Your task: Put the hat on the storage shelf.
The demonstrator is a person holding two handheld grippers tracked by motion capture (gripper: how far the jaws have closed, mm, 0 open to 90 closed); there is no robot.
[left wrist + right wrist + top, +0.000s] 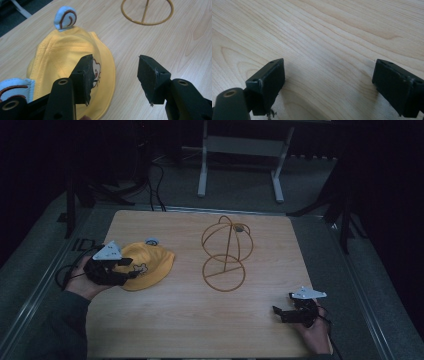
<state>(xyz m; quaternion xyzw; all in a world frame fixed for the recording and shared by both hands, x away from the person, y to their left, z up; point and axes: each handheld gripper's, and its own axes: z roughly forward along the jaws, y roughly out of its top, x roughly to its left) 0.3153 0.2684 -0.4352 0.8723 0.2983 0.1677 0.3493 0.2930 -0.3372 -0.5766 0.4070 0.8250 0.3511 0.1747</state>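
Item: soft yellow cotton hat [145, 265], left of gold wire hat stand [226, 253]. Left gripper [113, 75] spread wide, empty, at its brim. Risk: closing off-brim could pinch nothing.

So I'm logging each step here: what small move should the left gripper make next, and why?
Probably ease the left gripper forward and close on the yellow hat's brim: its jaws stand open with one over the brim, nothing pinched, and the wire stand is bare.
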